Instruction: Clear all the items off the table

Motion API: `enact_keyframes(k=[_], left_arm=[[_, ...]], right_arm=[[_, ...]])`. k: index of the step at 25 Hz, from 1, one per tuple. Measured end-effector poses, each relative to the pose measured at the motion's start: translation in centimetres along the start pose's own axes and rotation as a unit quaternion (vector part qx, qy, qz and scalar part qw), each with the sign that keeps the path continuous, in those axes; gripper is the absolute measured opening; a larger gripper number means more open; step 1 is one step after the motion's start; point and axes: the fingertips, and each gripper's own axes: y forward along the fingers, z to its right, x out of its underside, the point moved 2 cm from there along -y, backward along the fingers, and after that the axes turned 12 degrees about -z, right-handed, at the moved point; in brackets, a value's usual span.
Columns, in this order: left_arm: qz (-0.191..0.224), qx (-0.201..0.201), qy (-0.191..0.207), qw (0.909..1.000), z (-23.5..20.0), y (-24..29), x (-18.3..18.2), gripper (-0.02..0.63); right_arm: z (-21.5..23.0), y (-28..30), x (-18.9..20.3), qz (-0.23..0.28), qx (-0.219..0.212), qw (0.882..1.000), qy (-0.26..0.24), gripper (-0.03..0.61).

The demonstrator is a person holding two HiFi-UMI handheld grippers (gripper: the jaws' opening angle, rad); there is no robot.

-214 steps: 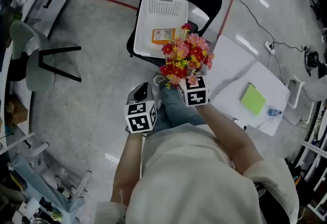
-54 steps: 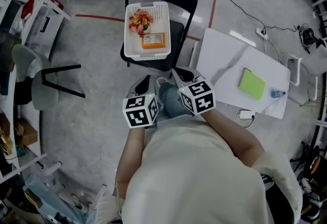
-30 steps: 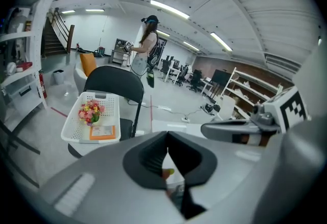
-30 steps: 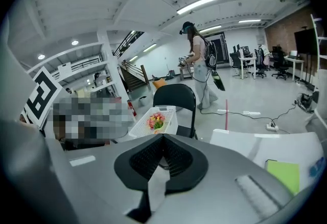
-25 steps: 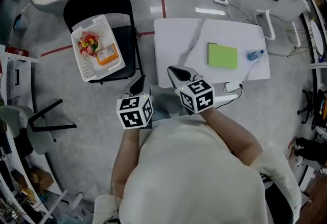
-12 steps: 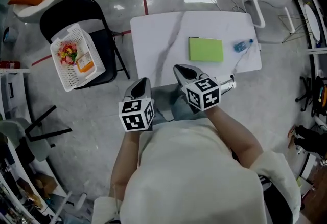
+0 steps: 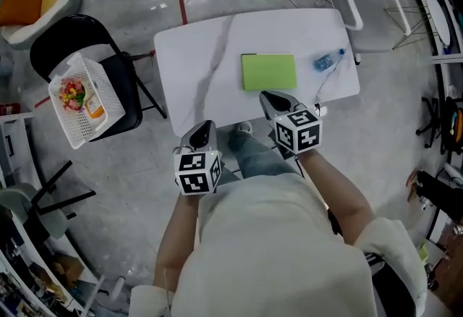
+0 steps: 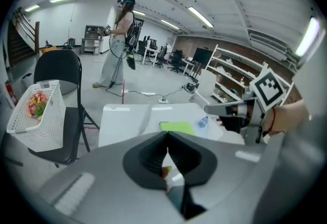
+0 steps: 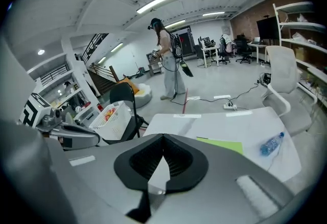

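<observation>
Lab hall — shelving, office chairs

Bright ceiling strip lights, fisheye-warped edges

White marble-veined desk; a green notebook lies mid-top; a small water bottle lies just beside it

I see two things on the white table. A flat lime-green pad lies near the middle. A small clear bottle with a blue label lies on its side, near the pad's right but apart from it. Off to the left, a white basket on a chair holds flowers and an orange box.
</observation>
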Motion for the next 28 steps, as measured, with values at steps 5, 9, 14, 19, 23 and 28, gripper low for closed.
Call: enact_keyframes(k=[5,9,14,19,23,28], left_arm=[[-0.02,0.002,0.001,0.9998,2.2,3.5,0.3,0.009],[-0.032,0.004,0.007,0.9995,3.0,5.9,0.6,0.008],[-0.051,0.007,0.017,0.9985,3.3,9.2,1.5,0.008],[-0.065,0.02,0.015,0.9976,3.4,13.8,2.0,0.009],[-0.073,0.025,0.022,0.9968,3.2,17.6,2.1,0.009],[-0.094,0.023,0.009,0.9953,2.4,22.1,2.5,0.009]], right_arm=[[5.3,0.8,1.1,-0.019,0.019,1.0,0.006,0.0],[8.6,1.9,2.2,-0.036,0.033,0.999,0.012,0.0],[12.8,4.8,3.8,-0.06,0.063,0.996,0.011,0.0],[17.7,9.1,4.7,-0.082,0.075,0.994,0.019,0.023],[21.5,12.4,5.2,-0.077,0.082,0.993,0.045,0.068],[26.1,15.1,6.3,-0.086,0.098,0.988,0.087,0.109]])
